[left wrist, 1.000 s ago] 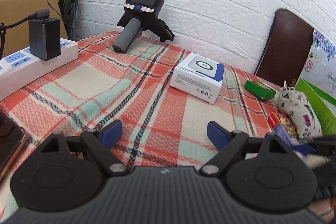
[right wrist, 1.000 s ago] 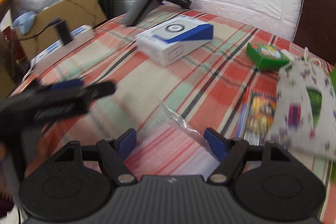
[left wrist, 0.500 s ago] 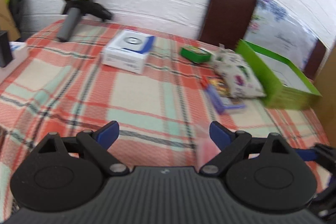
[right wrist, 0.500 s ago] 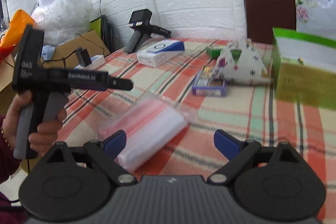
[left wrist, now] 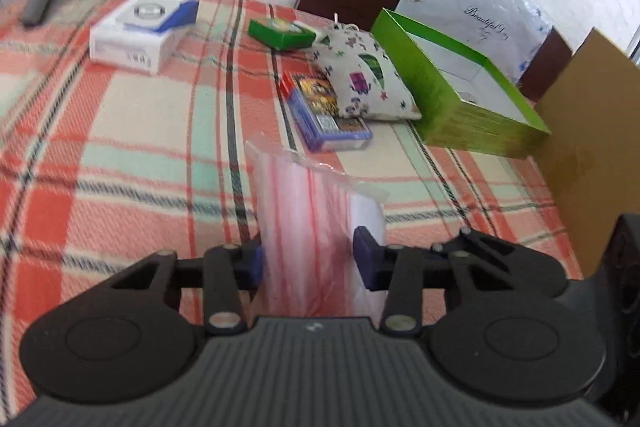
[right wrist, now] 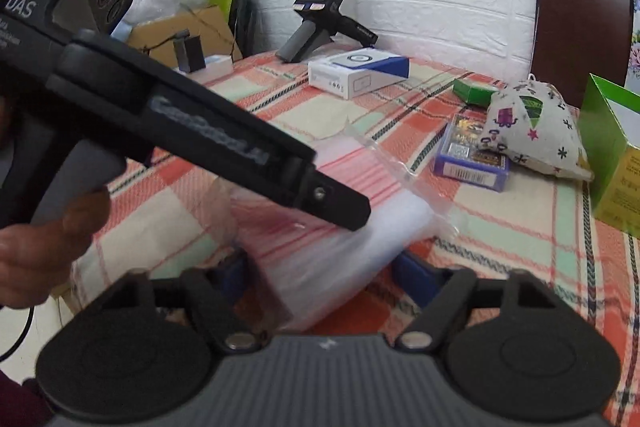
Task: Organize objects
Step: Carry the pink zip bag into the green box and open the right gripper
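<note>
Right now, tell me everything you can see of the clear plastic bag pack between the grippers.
The clear plastic bag pack is a soft, translucent bundle with red stripes, white at its right edge, and a loose crinkled flap at the far end. It lies flat on the plaid tablecloth, near the card pack. Both the left gripper and the right gripper straddle it, jaws closing; blur hides whether the pads press it yet.
</note>
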